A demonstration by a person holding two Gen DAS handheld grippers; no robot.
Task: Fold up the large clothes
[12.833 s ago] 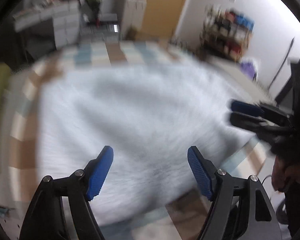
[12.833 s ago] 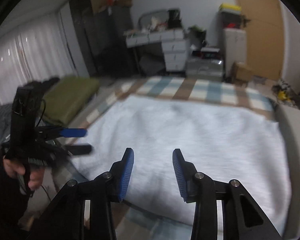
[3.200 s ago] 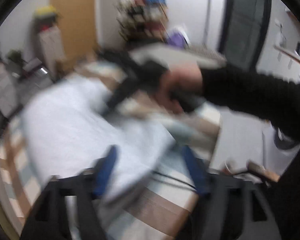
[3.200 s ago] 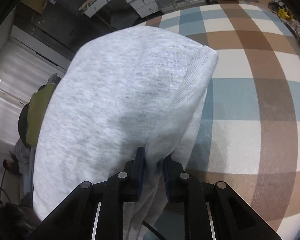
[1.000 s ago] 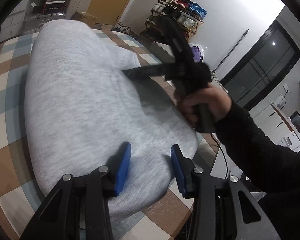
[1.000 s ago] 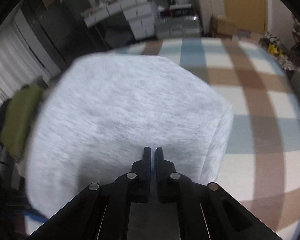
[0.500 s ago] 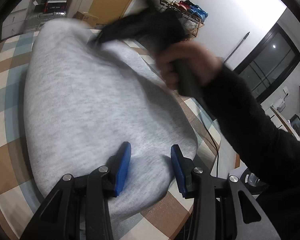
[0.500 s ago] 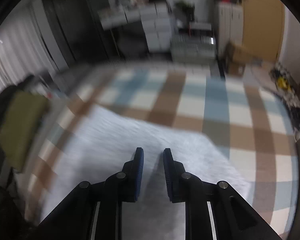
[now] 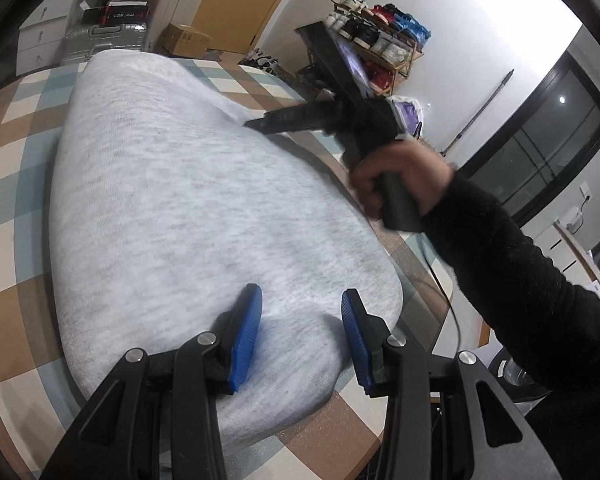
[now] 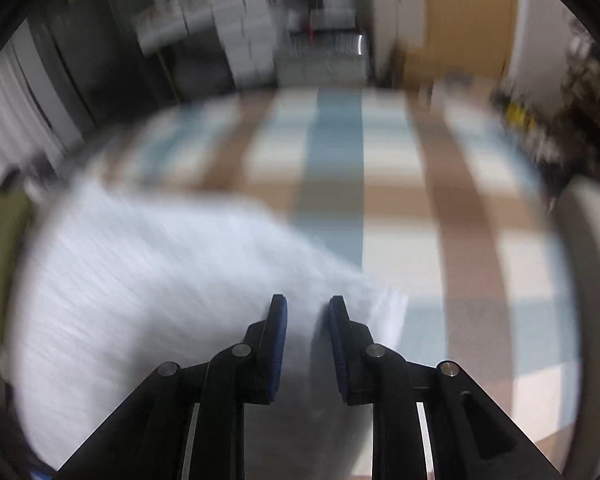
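A large light grey garment (image 9: 188, 208) lies folded into a long, rounded shape on a checked cloth (image 9: 8, 216) of brown, pale blue and cream squares. In the left wrist view it runs from the near edge, under the camera, away to the far left, where its far end sits close to a silver suitcase (image 9: 100, 36) and white drawers.

The left gripper (image 9: 302, 334) hangs over the near end of the garment with its blue pads (image 9: 246, 330) apart and nothing between them; grey fabric shows through the gap, and whether the tips touch it cannot be told.

The right gripper (image 9: 260, 123), seen from the left wrist camera, is held in the person's hand (image 9: 400, 184), which comes out of a black sleeve (image 9: 540, 300) on the right. Its dark tips point left and sit at the garment's right edge, about halfway along. In the right wrist view, which is blurred, the right gripper (image 10: 307, 320) has its pads slightly apart, with no cloth pinched between them. The grey garment fills the left and near part of that view, and its right corner lies just right of the fingers.

A shoe rack (image 9: 376, 44) stands against the far right wall, beside a wooden door (image 9: 236, 4).
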